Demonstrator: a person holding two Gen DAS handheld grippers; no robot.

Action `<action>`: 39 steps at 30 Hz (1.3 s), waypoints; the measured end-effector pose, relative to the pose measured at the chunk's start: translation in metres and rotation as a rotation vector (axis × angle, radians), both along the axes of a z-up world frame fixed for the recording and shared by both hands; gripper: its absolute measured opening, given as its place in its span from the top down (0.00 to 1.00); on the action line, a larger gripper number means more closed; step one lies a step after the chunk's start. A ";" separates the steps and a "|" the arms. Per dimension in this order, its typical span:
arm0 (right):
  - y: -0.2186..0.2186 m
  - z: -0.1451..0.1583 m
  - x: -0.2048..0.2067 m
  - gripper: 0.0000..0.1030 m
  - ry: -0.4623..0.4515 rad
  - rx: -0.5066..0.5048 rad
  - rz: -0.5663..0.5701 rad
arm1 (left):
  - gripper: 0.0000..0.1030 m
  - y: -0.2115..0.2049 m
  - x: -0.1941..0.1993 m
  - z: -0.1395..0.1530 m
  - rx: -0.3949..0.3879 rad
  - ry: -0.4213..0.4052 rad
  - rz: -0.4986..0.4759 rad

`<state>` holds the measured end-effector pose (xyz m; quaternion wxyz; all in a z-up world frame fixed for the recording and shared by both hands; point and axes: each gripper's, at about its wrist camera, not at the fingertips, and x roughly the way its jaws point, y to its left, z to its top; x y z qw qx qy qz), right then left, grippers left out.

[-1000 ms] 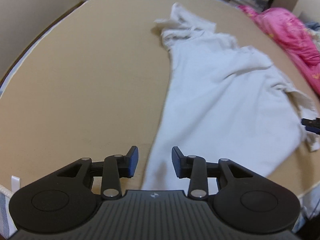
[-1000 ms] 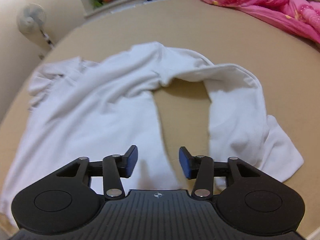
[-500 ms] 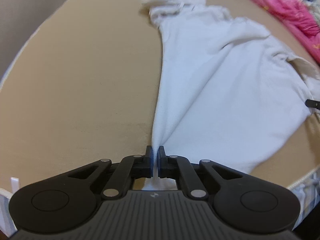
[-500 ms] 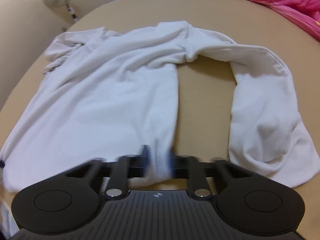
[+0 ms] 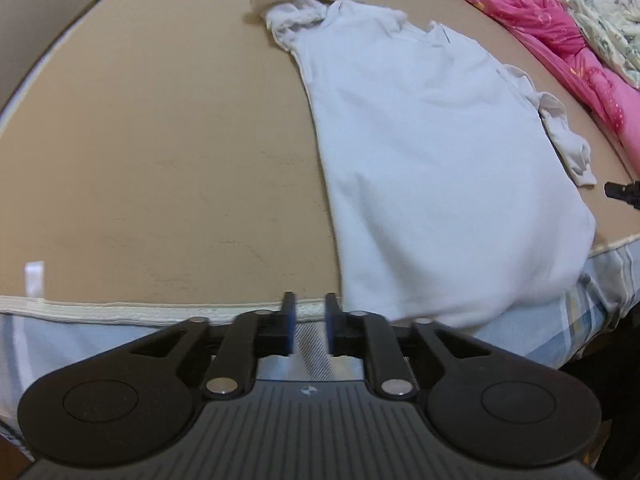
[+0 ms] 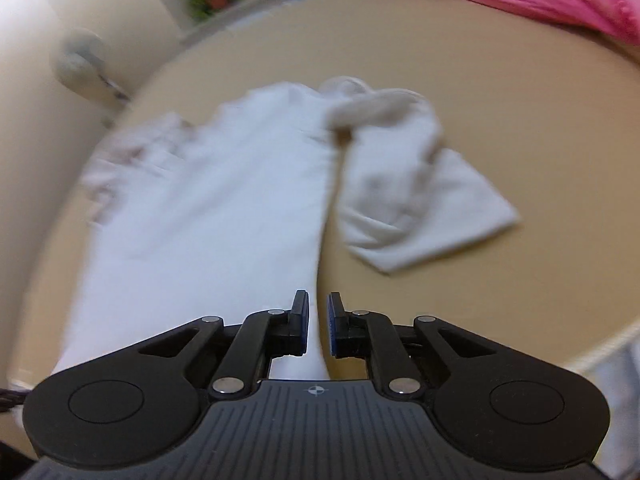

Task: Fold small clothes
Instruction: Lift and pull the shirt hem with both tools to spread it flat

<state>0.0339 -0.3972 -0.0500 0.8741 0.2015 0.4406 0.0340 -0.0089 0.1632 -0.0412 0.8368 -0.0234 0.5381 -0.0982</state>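
White shirt (image 5: 432,168) lies flat centre-right on the bed (image 5: 160,140), hem at the lower edge, presumably laid out for folding; left tool (image 5: 307,322) and right tool (image 6: 318,326) both slightly open, gripping nothing.

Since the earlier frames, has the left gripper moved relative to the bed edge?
Yes. The left gripper has pulled back off the tan mattress; its fingertips now sit at the cream edge seam, apart from the white shirt.
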 end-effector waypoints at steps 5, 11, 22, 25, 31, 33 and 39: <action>-0.006 -0.012 0.001 0.59 0.020 0.025 -0.007 | 0.56 -0.013 0.019 -0.007 0.017 0.034 0.029; 0.026 -0.042 0.010 0.55 0.118 -0.024 0.127 | 0.53 -0.030 0.031 -0.024 0.075 0.069 0.011; 0.059 -0.027 -0.009 0.92 0.012 -0.158 0.252 | 0.99 -0.065 -0.003 -0.020 0.218 -0.088 -0.130; 0.040 -0.005 -0.019 0.97 -0.074 -0.070 0.197 | 1.00 -0.049 -0.020 0.000 0.183 -0.155 -0.099; -0.023 0.028 -0.055 0.97 -0.222 0.372 0.034 | 1.00 0.011 -0.067 0.041 -0.068 -0.195 0.033; -0.032 0.028 -0.060 0.97 -0.223 0.433 0.014 | 0.99 0.013 -0.073 0.041 -0.104 -0.163 0.020; -0.012 -0.021 -0.035 0.92 0.137 0.088 -0.026 | 0.88 0.006 -0.046 0.018 -0.033 -0.009 0.058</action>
